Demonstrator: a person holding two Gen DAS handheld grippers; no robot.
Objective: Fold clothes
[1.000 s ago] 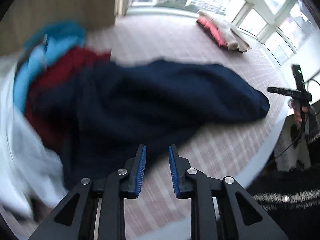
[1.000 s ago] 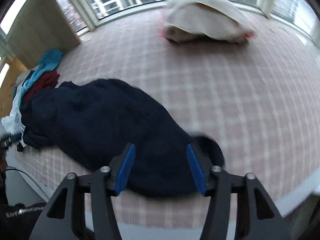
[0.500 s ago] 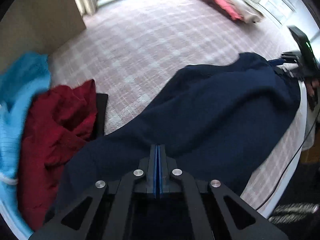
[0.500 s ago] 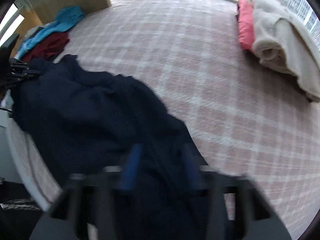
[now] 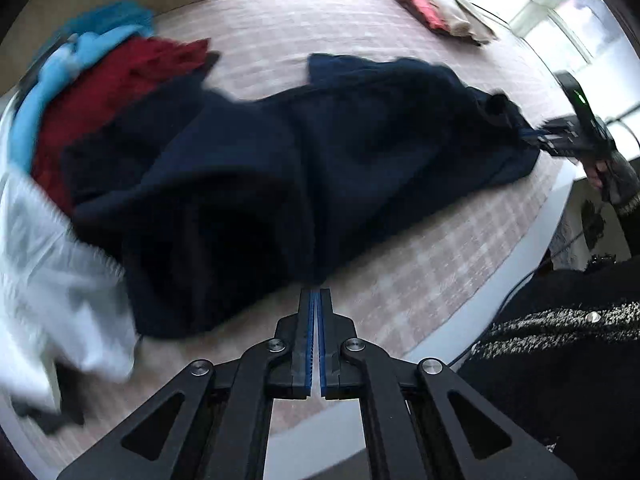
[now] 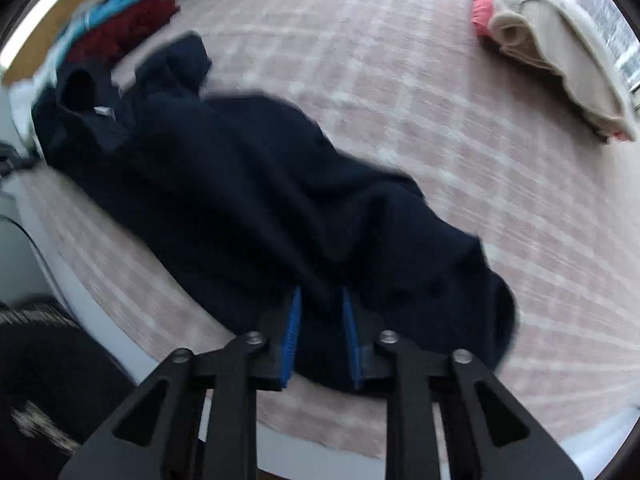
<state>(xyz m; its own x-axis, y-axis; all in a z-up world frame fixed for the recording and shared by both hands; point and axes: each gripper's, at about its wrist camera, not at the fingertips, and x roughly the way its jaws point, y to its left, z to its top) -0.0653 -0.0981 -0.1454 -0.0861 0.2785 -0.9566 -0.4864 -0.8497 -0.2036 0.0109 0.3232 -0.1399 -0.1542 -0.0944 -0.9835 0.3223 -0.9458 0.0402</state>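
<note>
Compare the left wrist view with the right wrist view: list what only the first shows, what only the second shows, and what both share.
Only the left wrist view shows the right gripper from outside, at the far end of the navy garment, with the hand holding it. It also shows the left gripper shut at the garment's near edge.

Only the right wrist view shows navy cloth between the right gripper's opening jaws, and the garment's neck label.

Both show the navy garment, the red garment, the blue garment, the beige and pink pile, and the checked cover.
</note>
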